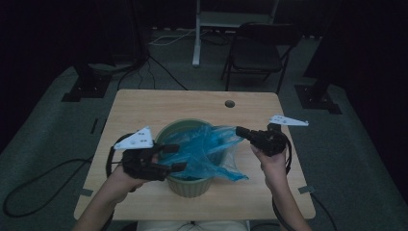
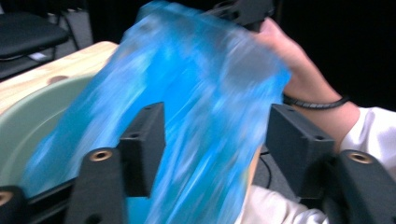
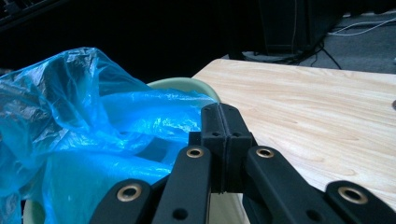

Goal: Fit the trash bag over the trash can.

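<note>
A blue plastic bag (image 1: 204,149) sat in and over a green bucket (image 1: 188,185) at the middle of a wooden table (image 1: 144,108), its film bunched above the rim and one flap hanging over the near right side of the bucket. The left gripper (image 1: 175,158) reached in from the left rim with its jaws spread wide; in the left gripper view the bag (image 2: 187,107) hung between the two black jaws (blurred there, so whether the film touched either jaw could not be told), and nothing was pinched. The right gripper (image 1: 239,131) came in from the right, level with the top of the bag. In the right gripper view its jaws (image 3: 219,126) were pressed flat together, just beside the edge of the bag (image 3: 84,135) and the bucket's pale green rim (image 3: 187,84); whether a sliver of film was caught between them could not be made out. The person's right hand (image 1: 272,161) held that gripper from below, over the right part of the table. Behind the table, on the grey floor, a dark folding chair (image 1: 260,48) stood well apart from it.
</note>
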`<state>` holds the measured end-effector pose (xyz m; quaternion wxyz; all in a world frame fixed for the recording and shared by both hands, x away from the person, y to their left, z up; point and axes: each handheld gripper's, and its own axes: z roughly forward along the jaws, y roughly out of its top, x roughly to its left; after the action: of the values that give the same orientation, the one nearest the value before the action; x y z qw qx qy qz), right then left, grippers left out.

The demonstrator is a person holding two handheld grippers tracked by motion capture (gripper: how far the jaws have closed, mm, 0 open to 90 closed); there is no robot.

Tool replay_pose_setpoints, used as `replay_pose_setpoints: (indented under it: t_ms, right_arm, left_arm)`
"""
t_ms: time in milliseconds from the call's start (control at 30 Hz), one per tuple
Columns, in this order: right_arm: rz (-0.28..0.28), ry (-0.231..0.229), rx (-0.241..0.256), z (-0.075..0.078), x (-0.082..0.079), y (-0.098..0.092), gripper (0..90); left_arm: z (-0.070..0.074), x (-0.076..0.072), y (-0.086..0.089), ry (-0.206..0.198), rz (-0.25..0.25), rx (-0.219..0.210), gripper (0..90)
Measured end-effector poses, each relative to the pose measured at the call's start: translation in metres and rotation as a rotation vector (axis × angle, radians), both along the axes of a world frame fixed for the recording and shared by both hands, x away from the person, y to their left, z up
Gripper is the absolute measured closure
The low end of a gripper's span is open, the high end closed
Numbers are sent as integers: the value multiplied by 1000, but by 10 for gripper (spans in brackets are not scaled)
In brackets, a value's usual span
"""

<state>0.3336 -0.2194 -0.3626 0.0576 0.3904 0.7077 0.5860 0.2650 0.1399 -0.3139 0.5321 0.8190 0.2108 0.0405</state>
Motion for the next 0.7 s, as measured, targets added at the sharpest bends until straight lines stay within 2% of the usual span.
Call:
replay_pose_setpoints:
  t_ms: [133,233,300,333,367,433,500,567,700]
  right_arm:
    - [15,2,-6,-1,-1,3,900]
    - [19,5,-5,-2,0,3,900]
    - [19,7,-4,-3,0,3,900]
    - [19,9,-2,-3,1,2,900]
    - [18,8,0,-3,1,2,900]
    - [18,8,2,-4,0,2,900]
    - [17,6,0,-4,0,1,900]
    - [16,10,1,-5,0,1,900]
    - [9,14,3,-8,0,-2,900]
  left_arm:
    - [5,12,-21,23,-34,30,356]
    - [3,21,-32,46,-59,60,360]
    - [-1,27,-36,55,-74,60,437]
    - [-3,29,-39,54,-83,74,488]
    - [-4,30,-39,50,-77,74,535]
    - [-7,31,-40,48,-74,75,689]
    - [-8,31,-39,36,-58,77,807]
    - [-9,29,-34,27,-46,66,878]
    - [-9,23,-20,-1,-24,52,900]
